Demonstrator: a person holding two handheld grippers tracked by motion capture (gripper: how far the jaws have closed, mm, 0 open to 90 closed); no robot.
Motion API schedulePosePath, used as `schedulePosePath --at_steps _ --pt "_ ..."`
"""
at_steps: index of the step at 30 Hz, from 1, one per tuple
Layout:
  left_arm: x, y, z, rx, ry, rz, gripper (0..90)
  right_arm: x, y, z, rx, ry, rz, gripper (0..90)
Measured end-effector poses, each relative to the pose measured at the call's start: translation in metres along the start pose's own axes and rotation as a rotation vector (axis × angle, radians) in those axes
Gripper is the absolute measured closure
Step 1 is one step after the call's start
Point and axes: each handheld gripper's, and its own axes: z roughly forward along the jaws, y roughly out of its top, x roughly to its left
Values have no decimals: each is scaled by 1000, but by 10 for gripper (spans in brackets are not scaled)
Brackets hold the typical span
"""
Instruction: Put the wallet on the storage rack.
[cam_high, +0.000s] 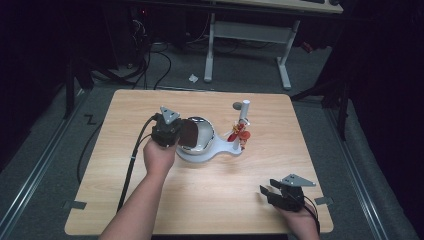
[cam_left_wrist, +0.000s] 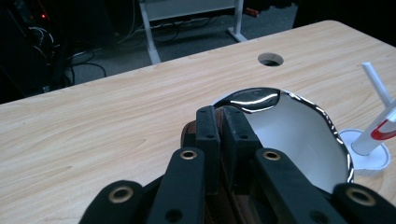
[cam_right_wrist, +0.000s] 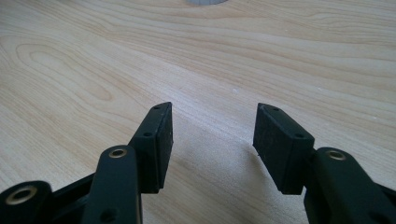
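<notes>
While my left gripper (cam_high: 186, 133) pinches a dark flat piece (cam_high: 188, 133) against the near rim of the shiny bowl (cam_high: 202, 131) at table centre, my right gripper (cam_high: 270, 192) rests wide apart, well off toward me.

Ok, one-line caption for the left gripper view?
Left gripper, jaws nearly closed on a thin brown piece, held at the rim of a shiny metal bowl on the wooden table.

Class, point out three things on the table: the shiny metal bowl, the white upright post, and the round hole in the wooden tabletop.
Shiny metal bowl (cam_left_wrist: 299, 135): left gripper view, pale inner wall.
White upright post (cam_high: 245, 111): high view, upper shaft.
Round hole in the wooden tabletop (cam_left_wrist: 271, 59): left gripper view, its opening.
</notes>
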Motion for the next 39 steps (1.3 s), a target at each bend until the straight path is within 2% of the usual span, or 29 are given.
schedulePosePath --at_steps 6,12,16,22,25,30,35,39 --pt "1 -3 3 9 -9 -2 849 -1 -1 2 6 6 7 475" --pt "1 -3 4 -9 -15 -5 850 -1 -1 1 7 8 8 472" --pt "2 -2 1 -20 -33 -11 805 -1 -1 1 7 7 8 472" --pt "4 1 -8 -47 -57 -23 684 0 -1 3 10 10 3 469" --pt "5 0 -13 -50 -78 -36 616 1 0 2 4 7 2 469" --pt "8 -4 -21 -42 -114 -28 496 -3 0 5 7 0 23 469" --pt "14 -17 -31 -49 -147 -37 422 -3 3 8 4 -1 19 467" --pt "19 -34 -42 -59 -159 -47 370 -2 2 8 5 13 14 459"
